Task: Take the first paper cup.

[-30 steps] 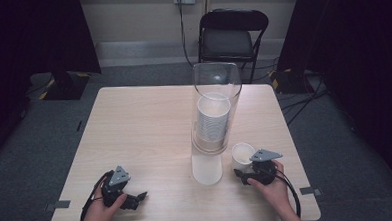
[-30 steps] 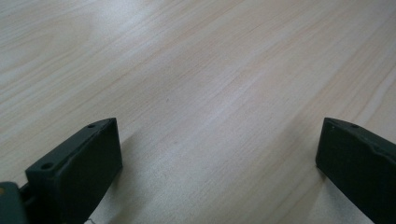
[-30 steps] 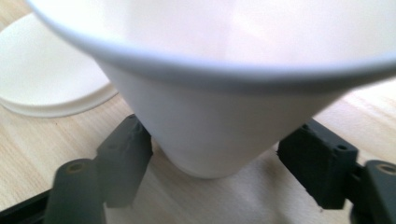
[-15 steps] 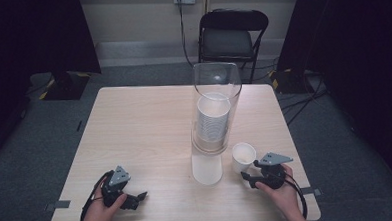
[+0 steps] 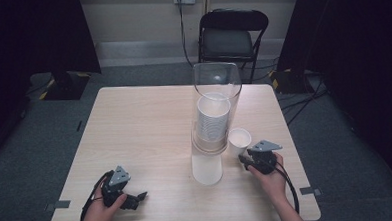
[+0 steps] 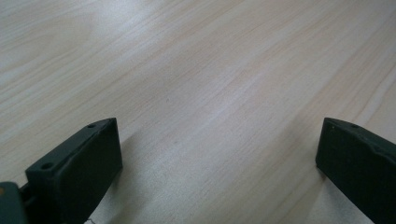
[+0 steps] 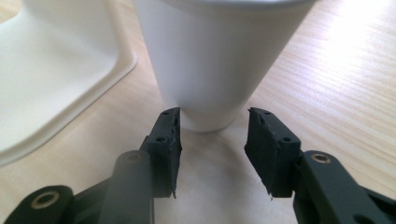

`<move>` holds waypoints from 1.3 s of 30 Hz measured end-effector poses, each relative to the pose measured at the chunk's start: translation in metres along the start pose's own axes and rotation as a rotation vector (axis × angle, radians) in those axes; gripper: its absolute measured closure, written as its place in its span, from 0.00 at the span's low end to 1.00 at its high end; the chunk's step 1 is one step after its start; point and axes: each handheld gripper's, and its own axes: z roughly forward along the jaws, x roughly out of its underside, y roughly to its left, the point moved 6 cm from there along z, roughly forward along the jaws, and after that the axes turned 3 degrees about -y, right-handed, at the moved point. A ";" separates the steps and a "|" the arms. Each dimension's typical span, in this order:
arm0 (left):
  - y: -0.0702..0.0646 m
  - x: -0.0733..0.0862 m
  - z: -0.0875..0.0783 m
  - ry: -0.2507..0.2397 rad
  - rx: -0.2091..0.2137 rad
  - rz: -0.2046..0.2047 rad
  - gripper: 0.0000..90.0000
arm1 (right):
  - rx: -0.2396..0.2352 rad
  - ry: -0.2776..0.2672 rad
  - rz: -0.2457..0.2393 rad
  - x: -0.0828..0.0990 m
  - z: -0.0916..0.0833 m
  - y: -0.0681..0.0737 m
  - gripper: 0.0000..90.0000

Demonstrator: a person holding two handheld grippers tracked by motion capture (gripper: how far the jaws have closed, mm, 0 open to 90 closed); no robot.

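A white paper cup (image 5: 239,137) (image 7: 219,56) stands right of the dispenser. My right gripper (image 5: 244,160) (image 7: 213,119) comes at it from the near side, and its jaws have just been closing, with the cup's base between the fingertips (image 7: 168,130); the pads press on it. The tall clear dispenser tube (image 5: 218,84) holds a stack of white cups (image 5: 213,120) on a white foot (image 5: 206,169) (image 7: 51,74). My left gripper (image 5: 139,197) (image 6: 215,154) rests at the table's near left, jaws wide open over bare wood.
The light wooden table (image 5: 134,123) has its right edge close to the right hand. A black folding chair (image 5: 233,36) stands behind the far edge. Cables trail from both grippers toward the near edge.
The right gripper drew back to the right, then came forward again, and its jaws closed on the cup. The cup now sits farther from me and nearer the dispenser. The left gripper stayed put.
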 end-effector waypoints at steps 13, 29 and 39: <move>0.000 0.000 0.000 0.000 0.000 0.000 0.00 | 0.003 0.001 -0.024 0.001 -0.014 0.006 0.33; 0.000 0.000 0.000 0.001 0.000 0.001 0.00 | -0.209 -0.082 -0.035 -0.022 -0.027 0.054 0.22; 0.000 0.000 0.000 0.001 0.000 0.001 0.00 | -0.272 -0.086 -0.031 -0.032 -0.021 0.065 0.22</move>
